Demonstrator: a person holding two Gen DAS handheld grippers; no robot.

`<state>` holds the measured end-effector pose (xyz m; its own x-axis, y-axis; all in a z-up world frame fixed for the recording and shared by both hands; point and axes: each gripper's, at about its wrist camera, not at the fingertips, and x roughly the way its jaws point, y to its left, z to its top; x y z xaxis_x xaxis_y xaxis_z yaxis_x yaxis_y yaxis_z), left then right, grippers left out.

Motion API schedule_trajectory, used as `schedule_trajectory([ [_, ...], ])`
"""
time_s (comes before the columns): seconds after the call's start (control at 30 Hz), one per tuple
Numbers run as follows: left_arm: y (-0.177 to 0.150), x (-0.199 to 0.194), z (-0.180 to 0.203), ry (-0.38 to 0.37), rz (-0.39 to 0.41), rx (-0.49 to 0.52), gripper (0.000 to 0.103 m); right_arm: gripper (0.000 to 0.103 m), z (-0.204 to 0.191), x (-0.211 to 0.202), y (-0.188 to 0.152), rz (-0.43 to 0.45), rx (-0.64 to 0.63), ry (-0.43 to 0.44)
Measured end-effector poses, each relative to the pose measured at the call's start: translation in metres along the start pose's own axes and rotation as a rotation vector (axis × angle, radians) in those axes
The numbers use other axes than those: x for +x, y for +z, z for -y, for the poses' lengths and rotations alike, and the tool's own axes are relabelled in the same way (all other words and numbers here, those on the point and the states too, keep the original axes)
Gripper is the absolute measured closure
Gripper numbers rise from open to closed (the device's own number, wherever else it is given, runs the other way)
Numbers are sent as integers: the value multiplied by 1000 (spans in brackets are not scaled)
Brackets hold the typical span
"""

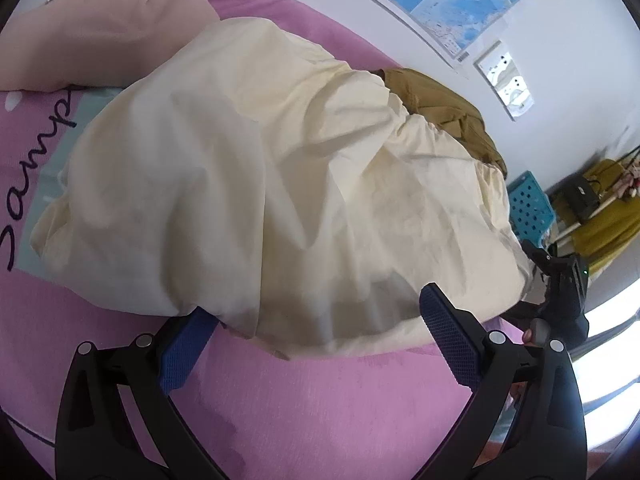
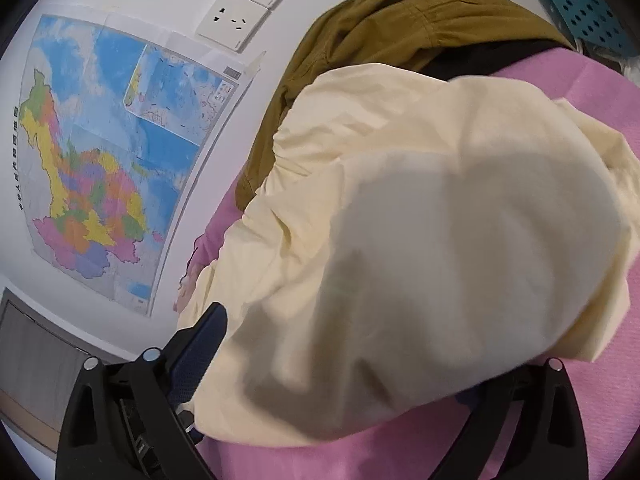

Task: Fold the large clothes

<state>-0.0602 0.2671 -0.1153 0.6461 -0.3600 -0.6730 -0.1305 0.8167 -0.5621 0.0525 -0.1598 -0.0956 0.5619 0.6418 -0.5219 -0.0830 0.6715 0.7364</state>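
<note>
We have the cream garment (image 1: pixel 256 184) bunched on the pink bed (image 1: pixel 340 400) beside the olive jacket (image 1: pixel 444 112), barely folded; left tool (image 1: pixel 320 336) and right tool (image 2: pixel 360 360) gape, gripping nothing

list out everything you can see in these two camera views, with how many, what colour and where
cream garment: one, pale cream, spread on the bed, lying over both grippers' near edges
olive garment: one, olive brown, bunched behind the cream one by the wall
peach garment: one, peach, far left on the bed
bed cover: one, pink with dark lettering
map: one, blue and multicoloured, on the wall
wall sockets: white, above the map
crate: one, blue, perforated, beside the bed
left gripper: black, blue pads, open
right gripper: black, blue pads, open, one finger under cloth
</note>
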Motion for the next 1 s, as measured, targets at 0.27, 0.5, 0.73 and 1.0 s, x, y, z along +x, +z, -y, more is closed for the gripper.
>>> schedule_trajectory([
  [0.27, 6, 1, -9, -35, 45, -95, 5, 5, -9, 14, 8, 14, -31, -33],
  [0.5, 13, 0, -20, -83, 64, -163, 8, 26, -1, 13, 15, 3, -17, -15],
  [0.73, 11, 1, -15, 24, 84, -123, 33, 11, -7, 20, 17, 2, -23, -3],
  [1.0, 13, -8, -20, -28, 95, -127, 51, 37, -13, 28, 12, -8, -78, -56],
])
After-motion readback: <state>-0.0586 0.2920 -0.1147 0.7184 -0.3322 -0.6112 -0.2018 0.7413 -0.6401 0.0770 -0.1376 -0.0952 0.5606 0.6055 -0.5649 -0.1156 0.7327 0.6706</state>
